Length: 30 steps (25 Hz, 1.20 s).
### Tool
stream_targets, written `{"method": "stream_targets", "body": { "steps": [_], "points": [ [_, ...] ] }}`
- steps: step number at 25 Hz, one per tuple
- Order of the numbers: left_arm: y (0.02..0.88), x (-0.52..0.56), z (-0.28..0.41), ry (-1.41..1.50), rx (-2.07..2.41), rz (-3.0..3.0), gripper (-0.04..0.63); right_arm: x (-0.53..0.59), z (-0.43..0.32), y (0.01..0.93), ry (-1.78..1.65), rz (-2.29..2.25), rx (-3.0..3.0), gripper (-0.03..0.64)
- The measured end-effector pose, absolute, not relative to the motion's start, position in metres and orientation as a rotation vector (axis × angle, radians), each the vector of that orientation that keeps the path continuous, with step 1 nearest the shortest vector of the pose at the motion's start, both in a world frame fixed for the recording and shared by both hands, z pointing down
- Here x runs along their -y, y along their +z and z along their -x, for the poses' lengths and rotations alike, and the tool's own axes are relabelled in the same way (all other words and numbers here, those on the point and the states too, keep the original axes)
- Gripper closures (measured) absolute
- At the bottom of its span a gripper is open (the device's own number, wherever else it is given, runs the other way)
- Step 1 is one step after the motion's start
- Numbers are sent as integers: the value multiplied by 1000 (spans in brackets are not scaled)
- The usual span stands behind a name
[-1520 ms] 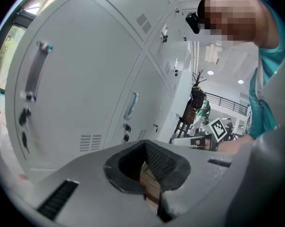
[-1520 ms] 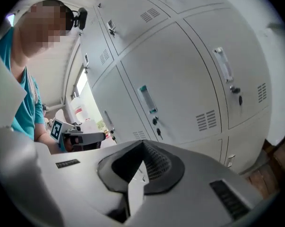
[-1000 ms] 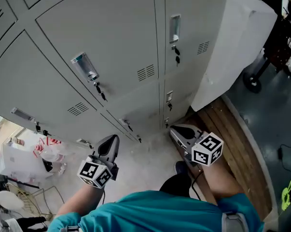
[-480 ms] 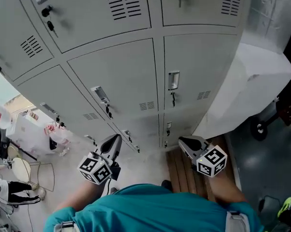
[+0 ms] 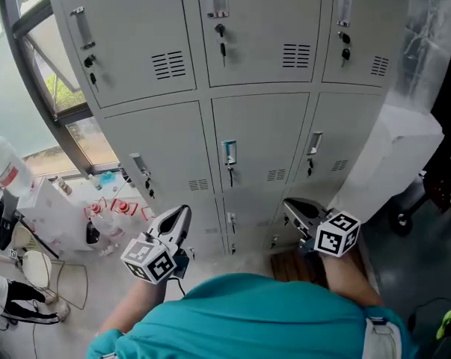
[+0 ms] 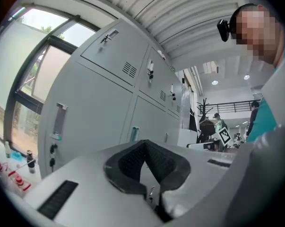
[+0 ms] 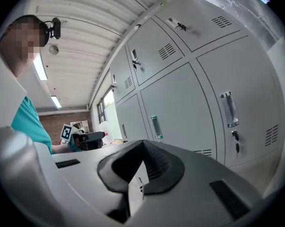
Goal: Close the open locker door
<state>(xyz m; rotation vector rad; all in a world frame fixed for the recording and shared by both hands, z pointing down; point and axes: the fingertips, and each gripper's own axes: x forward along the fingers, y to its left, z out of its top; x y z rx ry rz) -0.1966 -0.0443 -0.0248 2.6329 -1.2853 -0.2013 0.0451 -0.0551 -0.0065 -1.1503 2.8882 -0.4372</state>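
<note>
Left gripper (image 5: 180, 212) and right gripper (image 5: 291, 204): jaws pressed together on nothing; locker doors (image 5: 259, 137) stand ahead of both jaw pairs, well apart from the tips.

We see lockers (image 5: 259, 126): grey painted sheet metal, smooth, satin sheen. On them handles (image 5: 229, 153): bright polished metal. We note left gripper (image 5: 180, 214) and right gripper (image 5: 292, 204) shells: pale grey plastic, smooth, matt. Their pads (image 6: 130, 162): black, finely ribbed, rubbery. We note boards (image 5: 289, 264) at locker foot: brown wood, grain visible. Our shirt (image 5: 247, 320): teal cloth, matt. At right, film (image 5: 427, 43): clear plastic, glossy, crinkled.
</note>
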Motion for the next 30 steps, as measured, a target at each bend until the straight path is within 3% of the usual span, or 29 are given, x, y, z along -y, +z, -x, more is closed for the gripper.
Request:
{"method": "stream_targets", "body": {
  "steps": [7,30],
  "points": [
    [-30,35,253,-234,1354,-2600,592,56,2,-22,-436,1108,-2876,618],
    [-16,39,244,-233,1330,-2541,592,57,-1,-15,-365,1092,-2939,620]
  ]
}}
